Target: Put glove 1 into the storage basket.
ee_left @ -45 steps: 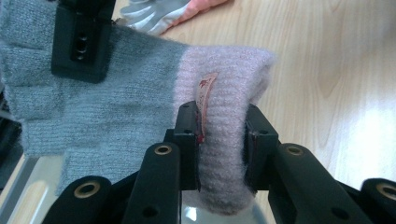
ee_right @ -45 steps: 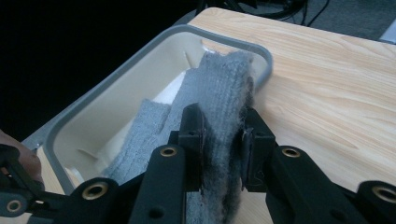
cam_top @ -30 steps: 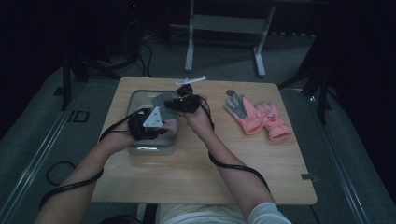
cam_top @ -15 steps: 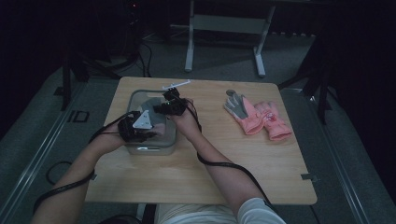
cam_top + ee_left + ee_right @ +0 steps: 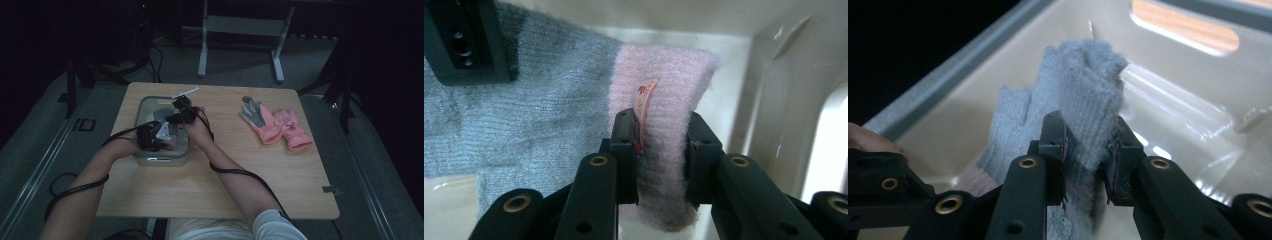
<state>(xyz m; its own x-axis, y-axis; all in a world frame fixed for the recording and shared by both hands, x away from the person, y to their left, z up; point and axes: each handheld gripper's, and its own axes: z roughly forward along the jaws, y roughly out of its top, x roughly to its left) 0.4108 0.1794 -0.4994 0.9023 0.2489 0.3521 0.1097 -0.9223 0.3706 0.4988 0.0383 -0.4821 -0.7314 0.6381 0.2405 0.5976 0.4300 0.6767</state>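
Now lowered into the clear plastic bin (image 5: 145,159) at the table's (image 5: 210,190) left side, where a second ago held higher above its rim: both hands sunk together, so placing looks nearly done and release comes next. Carried between them inside the bin, one grey-and-pink knit glove (image 5: 539,125), while a pink pair of gloves (image 5: 275,125) lies well apart to the right. Clamped on its pink cuff, the left gripper (image 5: 661,150); clamped on its grey fingers, the right gripper (image 5: 1087,150).

Grey-and-pink glove (image 5: 574,115), pink gloves (image 5: 277,125)
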